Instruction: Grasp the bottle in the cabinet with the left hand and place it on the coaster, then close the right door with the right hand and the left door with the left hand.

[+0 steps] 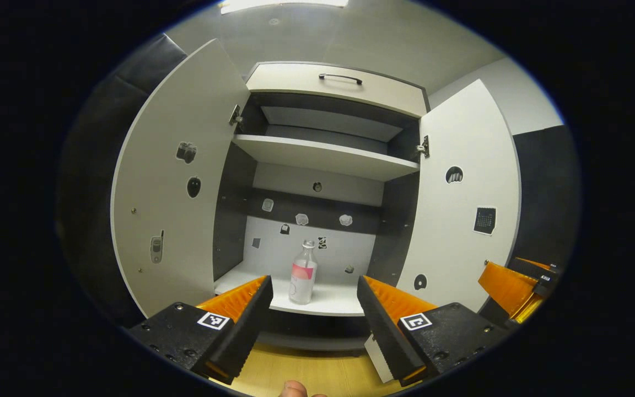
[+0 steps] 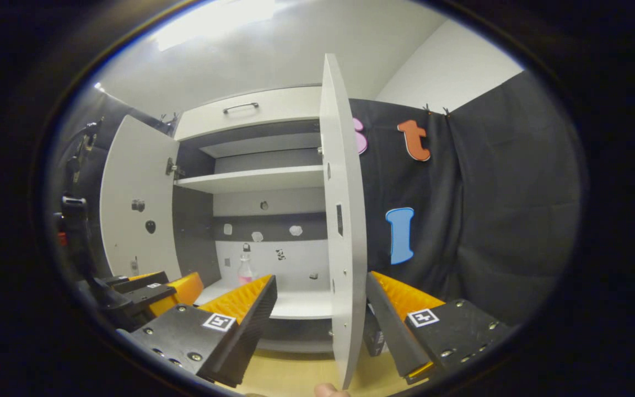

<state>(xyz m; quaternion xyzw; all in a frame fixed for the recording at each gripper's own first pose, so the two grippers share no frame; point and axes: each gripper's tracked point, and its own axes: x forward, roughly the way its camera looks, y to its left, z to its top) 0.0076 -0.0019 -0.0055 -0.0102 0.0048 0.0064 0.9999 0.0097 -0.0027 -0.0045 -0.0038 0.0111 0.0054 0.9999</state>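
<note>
A clear bottle with a pink label stands upright on the cabinet's lower shelf, near its middle. My left gripper is open in front of the shelf, short of the bottle, with the bottle framed between its fingers. Both doors are swung wide: the left door and the right door. In the right gripper view the right door is edge-on, its free edge standing between the fingers of my open right gripper without touching them. The bottle is small on the shelf there.
The cabinet has an upper shelf and a top drawer with a handle. A wooden surface lies below the cabinet front. The right gripper is beside the right door. The left gripper is at the left. Black cloth wall hangs right of the cabinet.
</note>
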